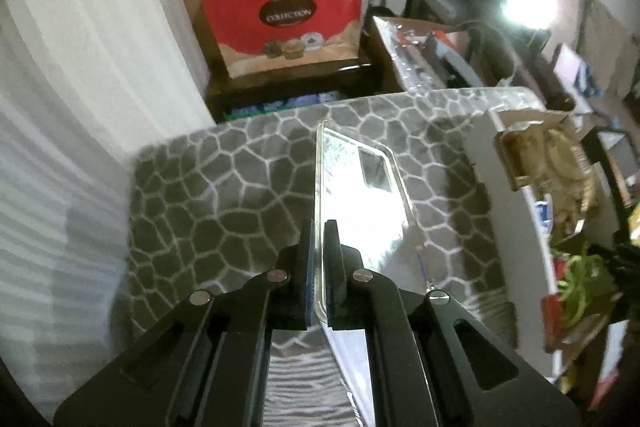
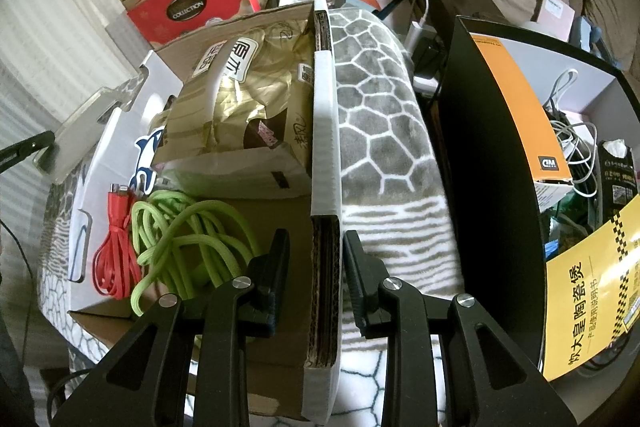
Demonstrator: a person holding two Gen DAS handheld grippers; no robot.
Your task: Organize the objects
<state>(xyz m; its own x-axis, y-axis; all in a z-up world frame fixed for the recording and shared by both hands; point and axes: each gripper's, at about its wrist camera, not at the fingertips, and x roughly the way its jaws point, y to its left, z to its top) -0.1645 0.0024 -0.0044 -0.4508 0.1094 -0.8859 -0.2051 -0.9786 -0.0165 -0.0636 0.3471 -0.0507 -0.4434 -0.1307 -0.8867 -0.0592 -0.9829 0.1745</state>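
My left gripper (image 1: pixel 319 227) is shut on the edge of a clear phone case (image 1: pixel 360 195), held lifted above the grey stone-pattern blanket (image 1: pixel 208 195). The same case (image 2: pixel 84 123) shows at the left of the right wrist view, beside the box's outer wall. An open cardboard box (image 2: pixel 326 131) stands on the blanket (image 2: pixel 372 115). My right gripper (image 2: pixel 316 239) straddles the box's thick right wall, shut on it. Inside the box lie a gold snack bag (image 2: pixel 248 95), a green cord (image 2: pixel 188 227) and a red cable (image 2: pixel 114 251).
A red gift bag (image 1: pixel 288 11) and stacked cartons stand on a dark cabinet behind the blanket. To the right is a black box (image 2: pixel 492 147) holding cables, an orange carton and a yellow leaflet (image 2: pixel 588 299). White curtains hang at the left.
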